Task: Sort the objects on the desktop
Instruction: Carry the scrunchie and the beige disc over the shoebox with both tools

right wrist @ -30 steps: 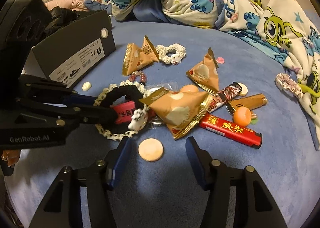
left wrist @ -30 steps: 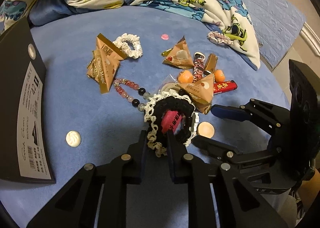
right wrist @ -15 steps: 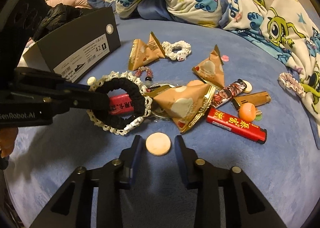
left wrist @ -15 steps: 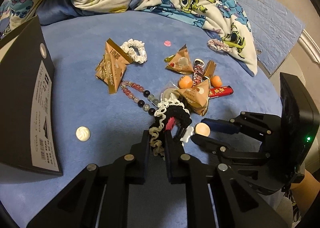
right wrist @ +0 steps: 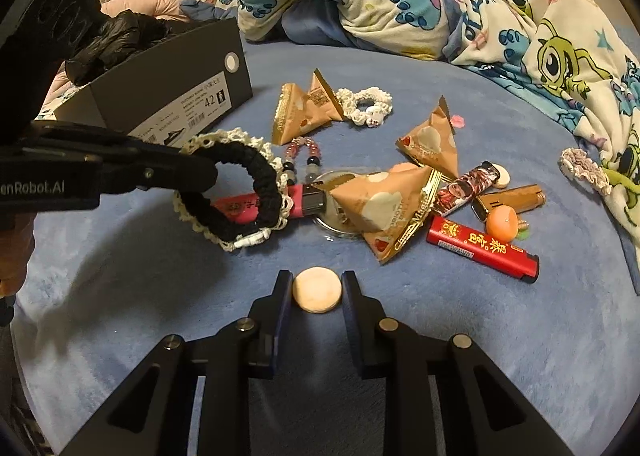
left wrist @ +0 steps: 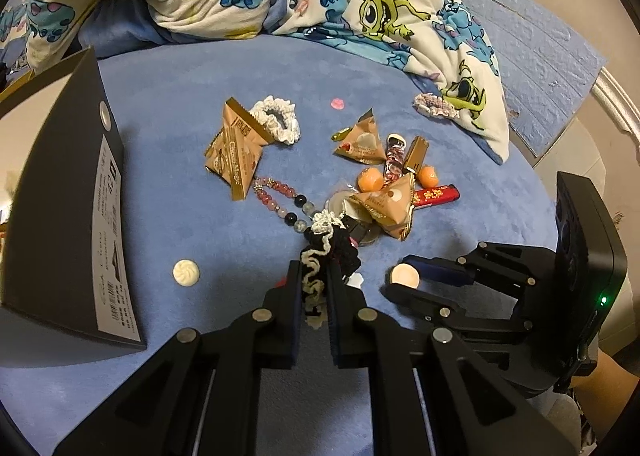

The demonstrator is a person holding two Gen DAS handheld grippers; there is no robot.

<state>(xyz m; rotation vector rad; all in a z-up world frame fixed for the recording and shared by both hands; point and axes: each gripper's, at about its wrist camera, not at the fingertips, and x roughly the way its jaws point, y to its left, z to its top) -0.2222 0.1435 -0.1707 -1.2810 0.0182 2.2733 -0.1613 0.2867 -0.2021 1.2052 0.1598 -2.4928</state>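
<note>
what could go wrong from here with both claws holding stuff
1. The right claw is closing on the flat round disc by its thin edge; it may pop out once lifted.
2. The black scrunchie hangs loose from the left claw, low over the pink lighter, and its lace could snag and drag it.
3. The two claws sit close together, so moving either sideways risks a bump.

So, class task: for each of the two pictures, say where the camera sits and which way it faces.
Left wrist: sits behind the left gripper, looking down its fingers at the black scrunchie it clamps; a forearm shows bottom right.
Right wrist: sits behind the right gripper, jaws closing around the round disc.
Shared: scrunchie, disc, shoebox, red lighter.
</note>
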